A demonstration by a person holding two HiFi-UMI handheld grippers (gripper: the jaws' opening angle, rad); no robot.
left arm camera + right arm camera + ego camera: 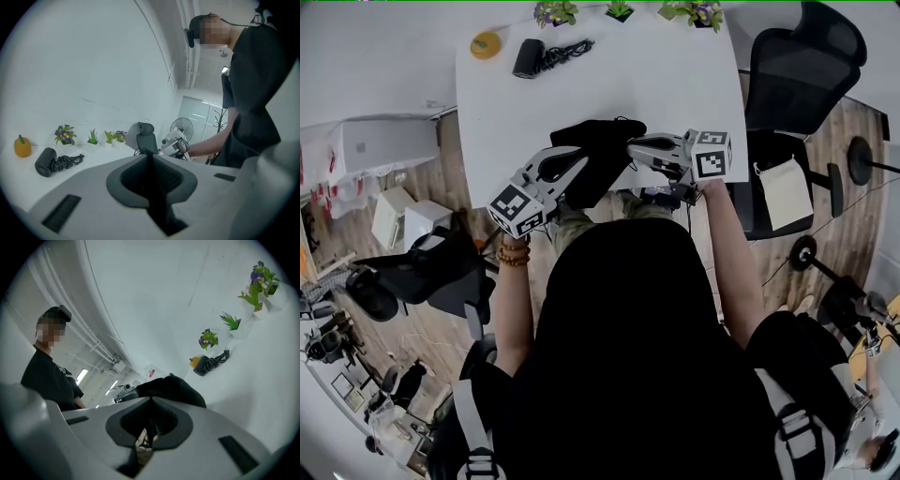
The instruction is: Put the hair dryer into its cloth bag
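While pinching the black cloth bag from both sides at the near edge of the table, appears to be working on finding and spreading the mouth, not yet on loading. Holds with the left gripper, jaws nipped onto a dark fold at the bag's left side, and with the right gripper, jaws clamped tight on what looks like hem or drawstring at its right. Leaves the hair dryer well apart near the far edge, cord bunched beside it, close to an orange ornament, untouched. Calls next for drawing the two grips apart to open the mouth, then freeing one gripper to reach across for the hair dryer. Needs care with the loose cord, likely to snag.
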